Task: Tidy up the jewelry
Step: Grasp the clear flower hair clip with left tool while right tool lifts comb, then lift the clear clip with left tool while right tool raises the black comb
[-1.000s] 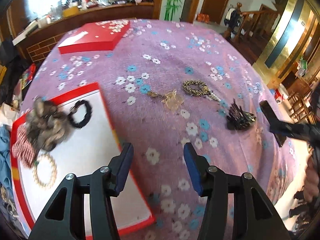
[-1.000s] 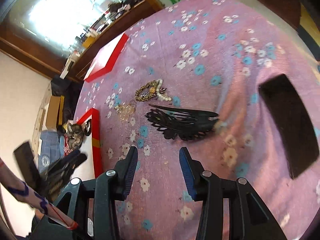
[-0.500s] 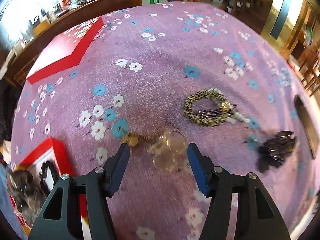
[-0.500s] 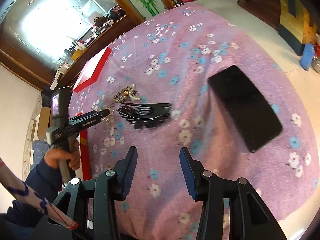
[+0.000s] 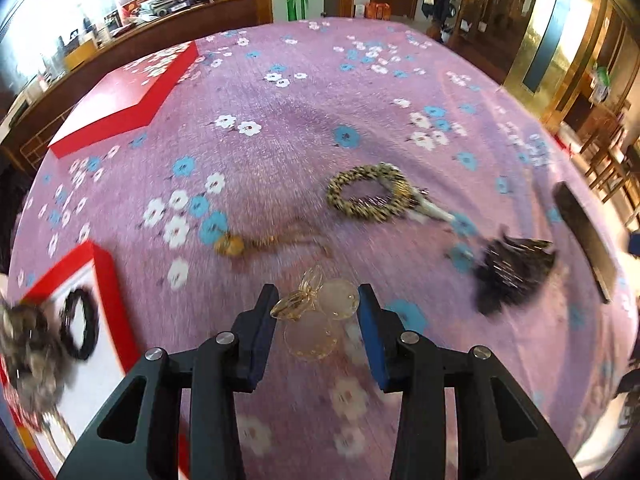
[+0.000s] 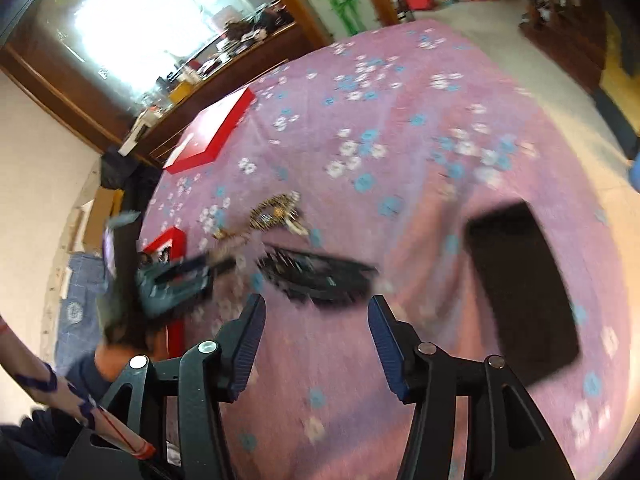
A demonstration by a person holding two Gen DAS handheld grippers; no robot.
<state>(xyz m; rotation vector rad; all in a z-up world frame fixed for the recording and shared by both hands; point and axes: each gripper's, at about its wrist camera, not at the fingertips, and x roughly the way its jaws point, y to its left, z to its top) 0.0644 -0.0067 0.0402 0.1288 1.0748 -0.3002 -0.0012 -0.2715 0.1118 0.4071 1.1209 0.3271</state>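
My left gripper [image 5: 318, 304] is open, its jaws either side of a clear gold pendant [image 5: 316, 316] lying on the purple cloth, with its chain [image 5: 276, 240] trailing away. A leopard-print bracelet [image 5: 366, 198] and a black hair comb [image 5: 512, 276] lie further right. The red-rimmed white tray [image 5: 102, 276] at left holds a black scrunchie [image 5: 80, 328] and blurred hair pieces. My right gripper [image 6: 316, 320] is open and empty, just short of the black comb [image 6: 320, 272]. The left gripper shows blurred in the right wrist view [image 6: 180, 276].
A red box lid [image 5: 124, 96] lies at the far left of the table. A black phone [image 6: 524, 292] lies on the cloth to the right; it also shows in the left wrist view [image 5: 584, 236]. The floral cloth [image 5: 360, 80] drops off at the table edges.
My left gripper has moved forward and down from over the tray until the pendant sits between its jaws. My right gripper has drawn back, then shifted toward the comb.
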